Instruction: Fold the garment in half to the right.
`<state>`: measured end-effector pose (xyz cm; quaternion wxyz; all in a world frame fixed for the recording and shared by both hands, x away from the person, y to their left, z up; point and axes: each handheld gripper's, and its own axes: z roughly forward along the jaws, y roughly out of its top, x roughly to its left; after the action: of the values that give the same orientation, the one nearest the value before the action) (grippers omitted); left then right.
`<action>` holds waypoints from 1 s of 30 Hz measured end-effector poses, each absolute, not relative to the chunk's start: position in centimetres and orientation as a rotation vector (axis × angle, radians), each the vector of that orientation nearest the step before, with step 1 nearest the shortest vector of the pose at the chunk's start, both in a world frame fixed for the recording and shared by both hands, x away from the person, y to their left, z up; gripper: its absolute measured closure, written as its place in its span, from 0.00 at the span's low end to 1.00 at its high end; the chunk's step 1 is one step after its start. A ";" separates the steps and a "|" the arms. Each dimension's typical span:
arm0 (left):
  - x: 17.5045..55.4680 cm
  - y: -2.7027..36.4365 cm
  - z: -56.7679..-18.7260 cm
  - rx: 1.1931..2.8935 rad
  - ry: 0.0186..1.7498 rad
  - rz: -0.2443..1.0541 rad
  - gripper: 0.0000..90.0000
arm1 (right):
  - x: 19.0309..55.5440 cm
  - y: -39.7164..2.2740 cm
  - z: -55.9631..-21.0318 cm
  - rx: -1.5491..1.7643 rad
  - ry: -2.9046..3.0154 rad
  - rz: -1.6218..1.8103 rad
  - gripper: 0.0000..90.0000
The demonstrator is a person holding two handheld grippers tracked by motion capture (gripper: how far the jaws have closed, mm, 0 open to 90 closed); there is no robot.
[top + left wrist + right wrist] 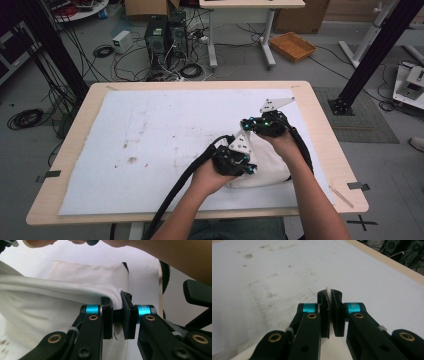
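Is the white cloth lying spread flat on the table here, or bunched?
Bunched. The white cloth sits heaped, doubled over itself, with the left tongs and right tongs each clamped on an edge.

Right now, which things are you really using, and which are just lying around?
In use:
white cloth
left gripper, shut on it
right gripper, shut on it
white table cover

Just lying about:
orange tray on the floor
computer boxes
cardboard box

The tabletop (pixel 320 130) is light wood with rounded corners. A stained white sheet (pixel 150 145) covers most of its surface. A white cloth (pixel 267 167) lies on the sheet near the front right edge.
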<state>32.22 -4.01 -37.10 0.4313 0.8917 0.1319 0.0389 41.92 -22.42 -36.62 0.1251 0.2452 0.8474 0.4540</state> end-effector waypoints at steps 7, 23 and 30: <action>33.3 -6.9 -38.2 2.250 0.313 0.046 0.90 | 42.0 -25.5 -37.8 0.794 2.446 1.285 0.97; 34.8 -9.9 -40.9 2.267 0.314 -0.035 0.89 | 41.5 -29.1 -40.9 0.925 2.437 1.237 0.97; 35.1 -10.8 -41.4 2.259 0.320 -0.061 0.89 | 41.6 -29.8 -41.4 0.941 2.436 1.225 0.97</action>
<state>35.06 -10.80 -41.37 0.4164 0.8998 0.1276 -0.0243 41.61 -29.82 -41.43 0.1282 0.3237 0.8374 0.4213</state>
